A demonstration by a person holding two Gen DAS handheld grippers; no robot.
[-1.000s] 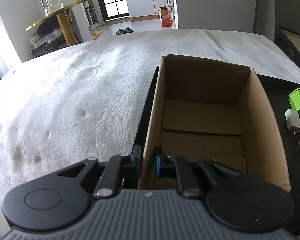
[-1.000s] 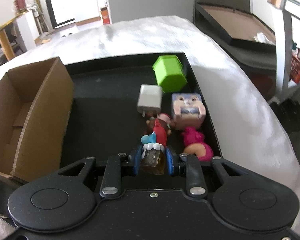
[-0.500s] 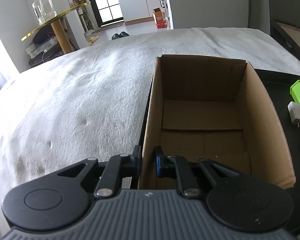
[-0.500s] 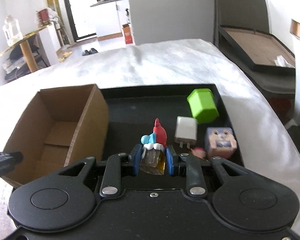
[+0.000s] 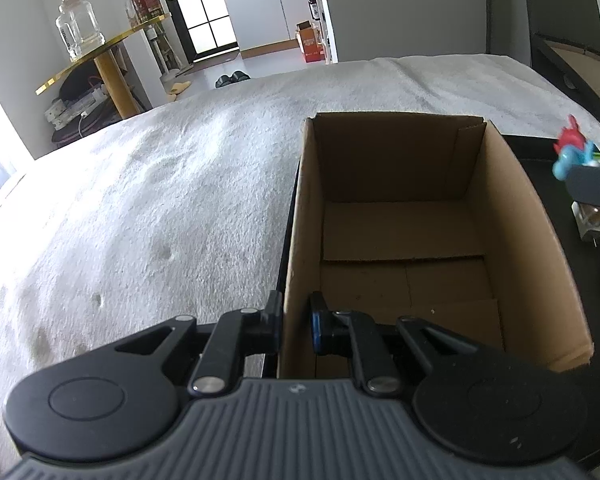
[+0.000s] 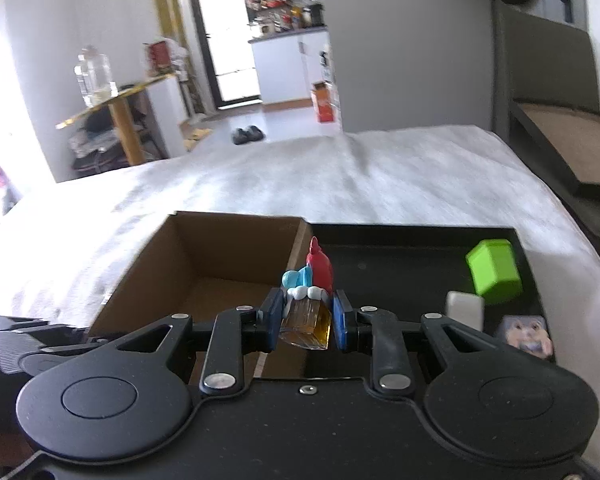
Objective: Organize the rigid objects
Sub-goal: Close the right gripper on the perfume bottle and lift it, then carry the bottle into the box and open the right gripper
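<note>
The bottle (image 6: 305, 322), pinched by the right gripper (image 6: 304, 320) at frame centre, hangs near the box (image 5: 536, 248); the left gripper (image 5: 296, 326) clamps its wall, steadying it.

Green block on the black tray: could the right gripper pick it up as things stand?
Probably not yet: the right gripper is shut on a small amber bottle, so its jaws are occupied. The green block itself sits unobstructed.

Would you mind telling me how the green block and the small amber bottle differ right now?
The green block is opaque, plain green; the amber bottle is see-through with a red-and-blue figure on top. The green block rests on the black tray; the amber bottle is held up off it in the right gripper. Both are small and rigid.
</note>
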